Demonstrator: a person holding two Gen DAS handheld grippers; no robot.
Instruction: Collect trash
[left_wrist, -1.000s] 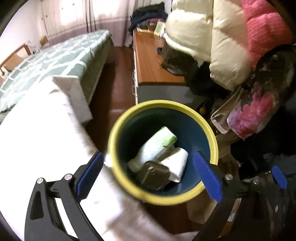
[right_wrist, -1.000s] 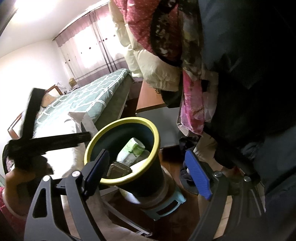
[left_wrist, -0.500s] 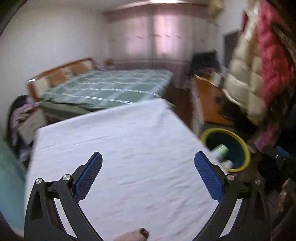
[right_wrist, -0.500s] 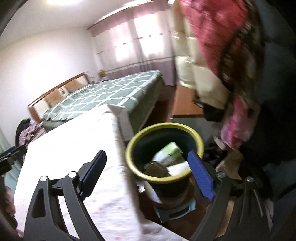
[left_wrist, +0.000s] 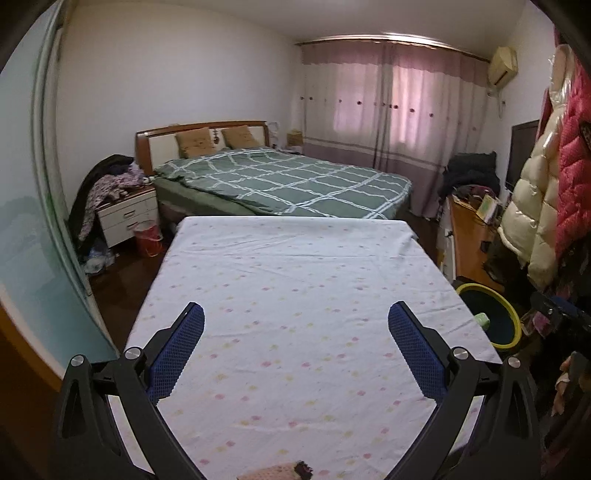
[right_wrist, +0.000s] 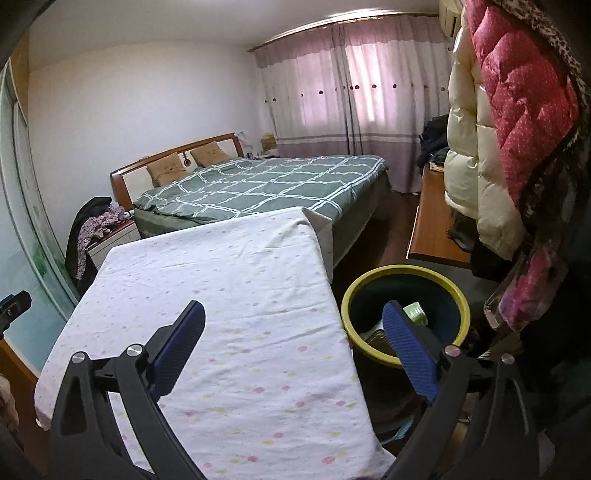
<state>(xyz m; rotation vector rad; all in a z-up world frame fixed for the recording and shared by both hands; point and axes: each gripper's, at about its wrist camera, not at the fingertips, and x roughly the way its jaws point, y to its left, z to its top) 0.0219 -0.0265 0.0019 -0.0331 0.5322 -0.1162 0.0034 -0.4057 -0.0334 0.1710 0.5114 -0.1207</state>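
Left gripper (left_wrist: 295, 350) and right gripper (right_wrist: 293, 347) are hovering wide open, empty, over the white dotted tablecloth (left_wrist: 295, 295); yellow-rimmed dark bin (right_wrist: 404, 314) is standing beside it, green checked bed (left_wrist: 288, 184) beyond.

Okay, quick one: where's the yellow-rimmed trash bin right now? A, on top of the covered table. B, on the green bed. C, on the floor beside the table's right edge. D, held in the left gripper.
C: the trash bin stands below and right of the table, with a green packet inside; the left gripper and right gripper are both open, holding nothing.
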